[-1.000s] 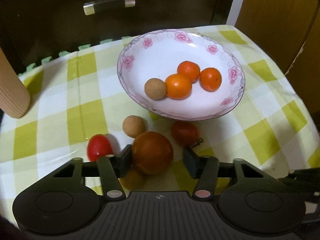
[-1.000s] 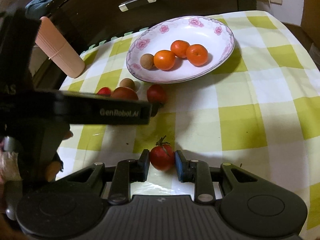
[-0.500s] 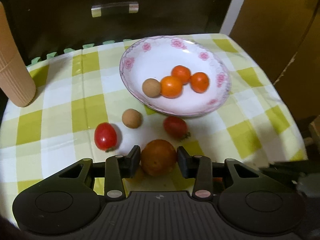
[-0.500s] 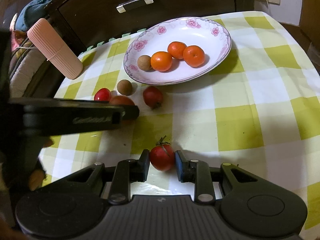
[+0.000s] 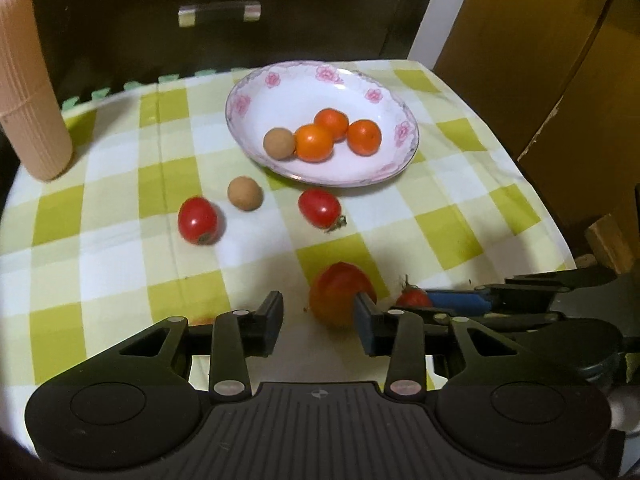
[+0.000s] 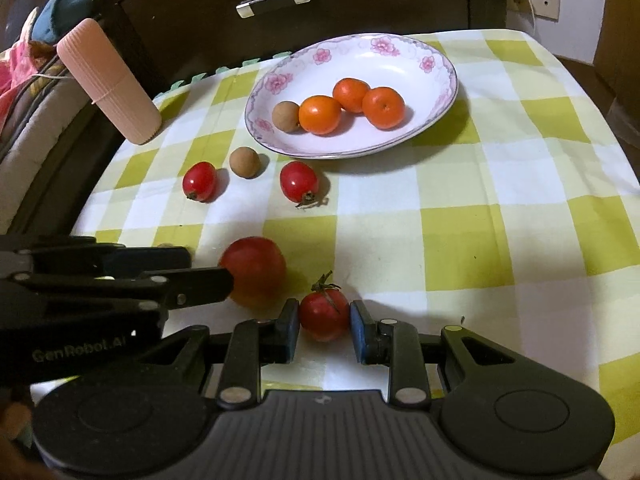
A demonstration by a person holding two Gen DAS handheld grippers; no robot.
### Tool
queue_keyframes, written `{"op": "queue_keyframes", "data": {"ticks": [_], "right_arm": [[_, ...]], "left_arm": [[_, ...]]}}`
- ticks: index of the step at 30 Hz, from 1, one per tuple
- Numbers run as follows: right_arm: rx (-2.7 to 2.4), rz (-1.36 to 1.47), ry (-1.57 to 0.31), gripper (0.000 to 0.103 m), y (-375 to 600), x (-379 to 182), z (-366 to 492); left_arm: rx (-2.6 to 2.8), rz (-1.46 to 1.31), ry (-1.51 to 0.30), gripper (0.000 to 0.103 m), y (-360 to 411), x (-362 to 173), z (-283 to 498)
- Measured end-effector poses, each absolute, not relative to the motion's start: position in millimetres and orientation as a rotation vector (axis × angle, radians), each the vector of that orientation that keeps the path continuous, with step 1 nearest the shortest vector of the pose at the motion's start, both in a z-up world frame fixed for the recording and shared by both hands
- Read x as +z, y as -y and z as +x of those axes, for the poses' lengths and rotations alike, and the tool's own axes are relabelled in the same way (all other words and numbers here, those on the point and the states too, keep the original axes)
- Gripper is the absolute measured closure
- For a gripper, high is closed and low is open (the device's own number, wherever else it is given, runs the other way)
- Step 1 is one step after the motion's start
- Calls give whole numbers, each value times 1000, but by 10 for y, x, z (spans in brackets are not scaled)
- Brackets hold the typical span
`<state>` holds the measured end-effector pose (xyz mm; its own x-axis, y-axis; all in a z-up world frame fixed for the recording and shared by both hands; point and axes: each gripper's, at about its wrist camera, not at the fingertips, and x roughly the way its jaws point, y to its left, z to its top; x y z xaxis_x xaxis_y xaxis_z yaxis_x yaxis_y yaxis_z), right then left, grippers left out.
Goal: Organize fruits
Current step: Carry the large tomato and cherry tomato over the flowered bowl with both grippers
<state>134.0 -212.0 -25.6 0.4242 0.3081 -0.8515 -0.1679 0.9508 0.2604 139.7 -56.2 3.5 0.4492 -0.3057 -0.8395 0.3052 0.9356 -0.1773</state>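
Note:
A floral white plate (image 5: 256, 92) (image 6: 440, 64) holds three oranges (image 5: 314, 142) and a brown longan (image 5: 279, 143). On the checked cloth lie a second longan (image 5: 245, 193), two cherry tomatoes (image 5: 198, 220) (image 5: 319, 208) and a big tomato (image 5: 336, 294) (image 6: 254, 270). My left gripper (image 5: 318, 322) is open; the big tomato rests on the cloth against its right finger. My right gripper (image 6: 324, 330) is shut on a small stemmed tomato (image 6: 324, 314), also seen in the left wrist view (image 5: 412, 298).
A ribbed pink cylinder (image 5: 28, 84) (image 6: 108, 80) stands at the table's back left. A dark cabinet with a metal handle (image 6: 274, 0) is behind the table. Cardboard (image 5: 540, 52) stands to the right. The table edge (image 5: 556, 224) runs close on the right.
My left gripper pulled back toward the near edge with the big tomato, then opened and let it go onto the cloth. My right gripper stays shut on the small tomato.

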Motion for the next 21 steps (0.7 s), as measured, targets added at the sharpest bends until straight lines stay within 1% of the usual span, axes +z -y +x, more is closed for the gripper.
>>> {"op": "queue_keyframes", "data": {"ticks": [4,9,15,18,21], "right_arm": [[284,139,-1096,76,2180,-251,1326],[292,143,-1099,76,2203,-254,1333],[279,182,-1099,76,2327,-257,1342],[264,186,-1099,76,2389,-253,1346],[252,185,-1093,76,2449,-247,1339]], "left_arm": [[-386,28,-1027,54,532,27,1330],[-417,-4,-1027,46,554,28,1336],[-422,9,-1056,44,704,-99,1365],[-396,45,-1039,45,806,-161,1350],[-395,33,-1040,44,876,-179,1418]]}}
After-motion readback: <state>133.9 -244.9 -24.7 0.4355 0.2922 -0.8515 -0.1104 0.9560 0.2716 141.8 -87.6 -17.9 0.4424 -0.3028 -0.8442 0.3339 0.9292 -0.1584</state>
